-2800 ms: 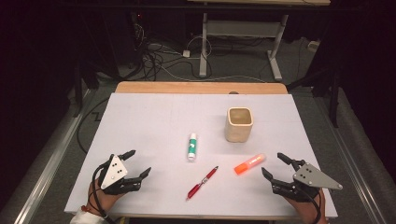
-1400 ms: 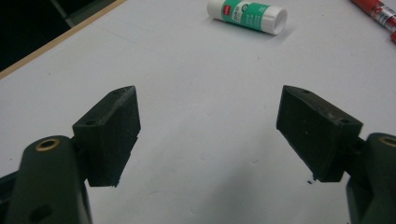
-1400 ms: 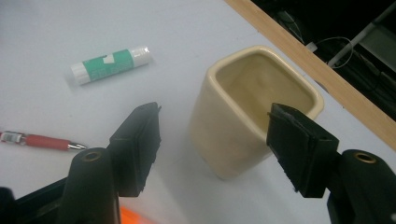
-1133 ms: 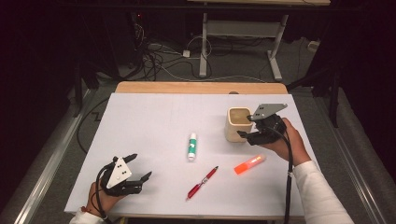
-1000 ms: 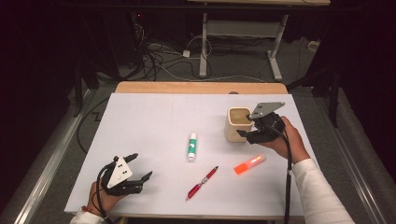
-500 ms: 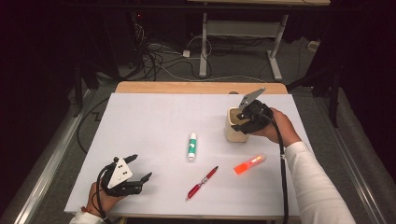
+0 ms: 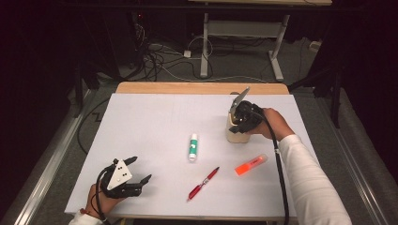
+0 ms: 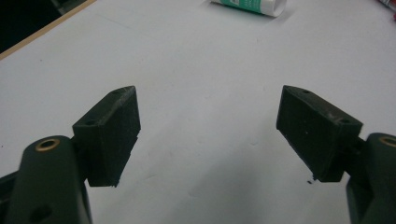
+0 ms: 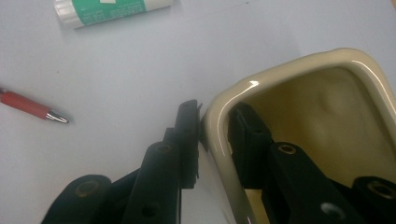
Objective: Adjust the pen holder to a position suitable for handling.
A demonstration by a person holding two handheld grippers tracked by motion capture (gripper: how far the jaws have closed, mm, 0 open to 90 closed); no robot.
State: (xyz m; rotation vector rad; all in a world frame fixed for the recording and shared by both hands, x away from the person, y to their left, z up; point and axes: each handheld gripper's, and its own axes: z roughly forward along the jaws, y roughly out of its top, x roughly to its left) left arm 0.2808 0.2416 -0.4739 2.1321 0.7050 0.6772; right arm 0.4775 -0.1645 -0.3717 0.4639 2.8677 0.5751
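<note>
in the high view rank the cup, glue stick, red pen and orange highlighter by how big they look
1. cup, largest, though the right gripper hides part of it
2. red pen, longest of the thin ones
3. orange highlighter and glue stick look about alike; too close to rank

No print on the glue stick (image 9: 114, 10) is legible

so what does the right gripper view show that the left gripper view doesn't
Right gripper view alone: the right claw clamped on the cream cup's wall, one jaw inside and one outside, having just been closing on it, and the red pen. Left gripper view alone: the left claw, jaws wide apart with nothing between. Both: the green-and-white glue stick and the white table cover.
</note>
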